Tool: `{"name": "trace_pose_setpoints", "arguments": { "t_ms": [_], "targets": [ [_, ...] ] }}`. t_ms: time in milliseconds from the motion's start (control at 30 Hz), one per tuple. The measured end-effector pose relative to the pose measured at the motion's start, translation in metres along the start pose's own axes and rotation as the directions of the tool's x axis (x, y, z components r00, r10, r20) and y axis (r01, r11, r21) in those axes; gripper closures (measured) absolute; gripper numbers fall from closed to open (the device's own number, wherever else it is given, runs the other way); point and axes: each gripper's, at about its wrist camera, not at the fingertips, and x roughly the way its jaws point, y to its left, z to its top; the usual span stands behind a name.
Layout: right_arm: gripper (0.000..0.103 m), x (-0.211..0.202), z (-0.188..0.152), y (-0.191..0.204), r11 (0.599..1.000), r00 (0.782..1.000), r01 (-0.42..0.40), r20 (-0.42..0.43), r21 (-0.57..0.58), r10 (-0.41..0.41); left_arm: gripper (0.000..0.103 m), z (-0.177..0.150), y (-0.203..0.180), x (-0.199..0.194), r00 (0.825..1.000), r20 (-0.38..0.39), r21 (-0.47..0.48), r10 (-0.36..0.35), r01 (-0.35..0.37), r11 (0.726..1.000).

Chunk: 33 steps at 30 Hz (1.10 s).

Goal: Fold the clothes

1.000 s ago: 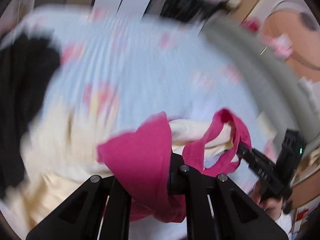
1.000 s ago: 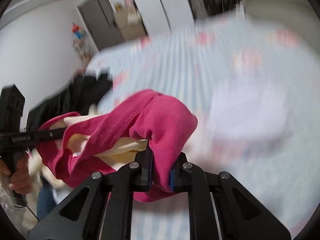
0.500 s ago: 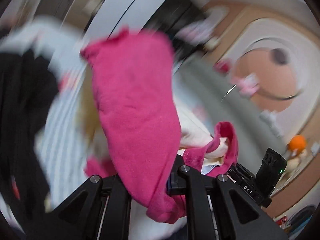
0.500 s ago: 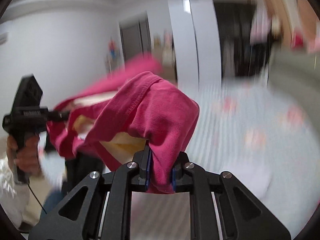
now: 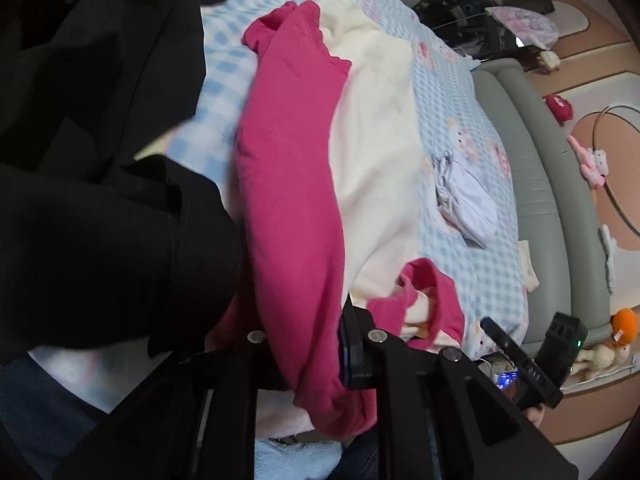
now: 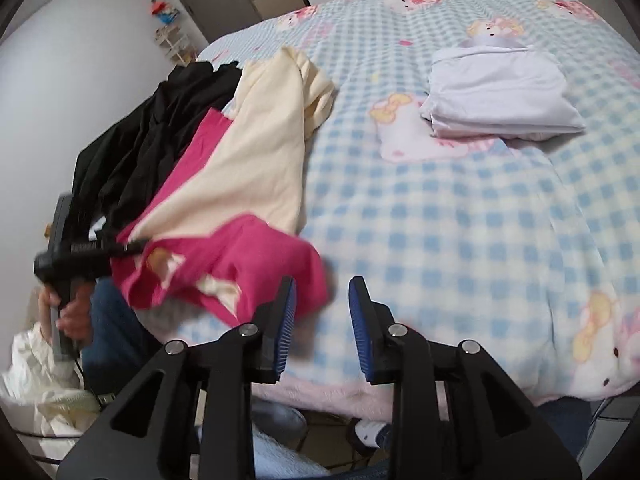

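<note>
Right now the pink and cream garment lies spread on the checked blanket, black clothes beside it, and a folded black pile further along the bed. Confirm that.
One thing is wrong: the folded pile is white, not black, as the right wrist view shows. The pink and cream garment does lie spread on the checked blanket, with black clothes beside it.

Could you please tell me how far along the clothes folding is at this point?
Done: one white garment lies folded on the bed. In hand: the pink and cream garment, laid out unfolded; the right tool has just been opening off it. Left: the black clothes.
</note>
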Motion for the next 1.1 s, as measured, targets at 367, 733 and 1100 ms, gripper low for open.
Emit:
{"name": "trace_pose_setpoints", "arguments": {
  "t_ms": [367,733,1100],
  "targets": [
    [0.049,0.075,-0.02,0.012,0.985,0.976,-0.116,-0.171,0.127,0.136,0.069,-0.012,0.002,0.011,0.998,-0.044,-0.057,-0.05,0.048,0.997],
    [0.093,0.017,0.093,0.06,0.966,0.971,0.179,0.193,-0.188,-0.143,0.092,0.104,-0.125,-0.05,0.984,0.144,0.195,-0.101,0.072,0.978],
    [0.092,-0.044,0.078,0.056,0.931,0.924,0.308,0.294,-0.197,-0.243,0.089,0.055,-0.066,-0.02,0.981,-0.05,0.036,-0.186,0.188,0.982]
  ]
}}
